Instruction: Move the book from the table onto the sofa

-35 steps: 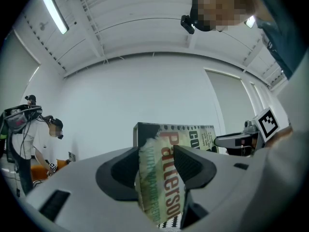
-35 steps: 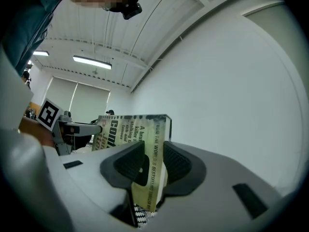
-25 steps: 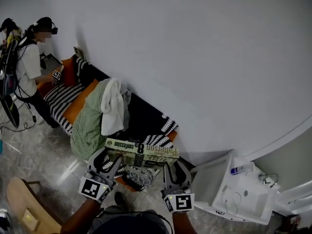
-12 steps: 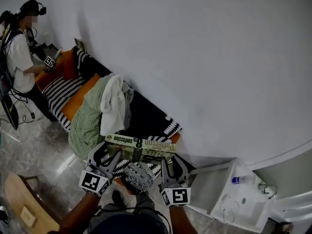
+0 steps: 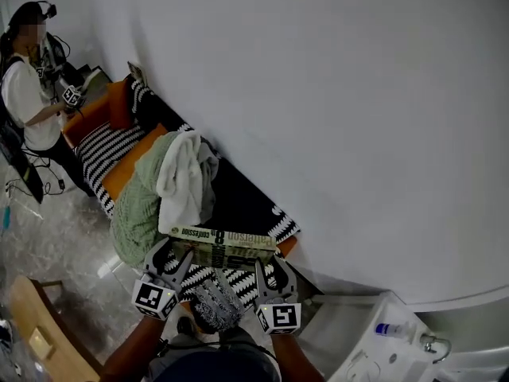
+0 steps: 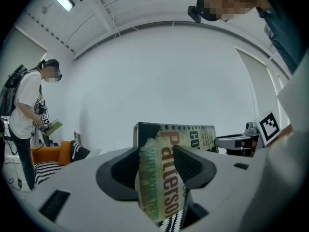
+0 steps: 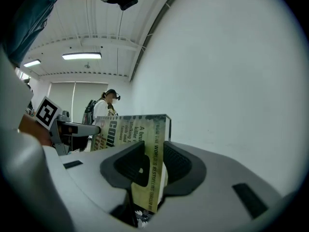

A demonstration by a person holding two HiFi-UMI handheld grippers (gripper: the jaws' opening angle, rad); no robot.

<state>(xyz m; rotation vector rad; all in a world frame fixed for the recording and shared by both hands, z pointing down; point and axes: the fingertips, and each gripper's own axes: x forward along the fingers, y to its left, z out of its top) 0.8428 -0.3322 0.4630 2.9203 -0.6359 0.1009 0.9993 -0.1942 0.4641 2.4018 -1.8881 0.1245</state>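
Left tongs and right tongs have sunk toward the striped black-and-orange sofa, each clamped on one end of the thick green-and-cream paperback book, which looks stiff and probably weighty.

Wall: plain white, running behind the sofa.
Floor: grey, glossy, stone-like, with pale reflections.
Sofa: long with a dark seat, set against the wall; it carries orange cushions and black-and-white striped cushions, a green blanket and a white cloth.
Wooden piece: pale, at lower left, kind unclear.
White unit: at lower right, beside the wall.
Ceiling: white and ribbed.
Light: lit tube lamp.
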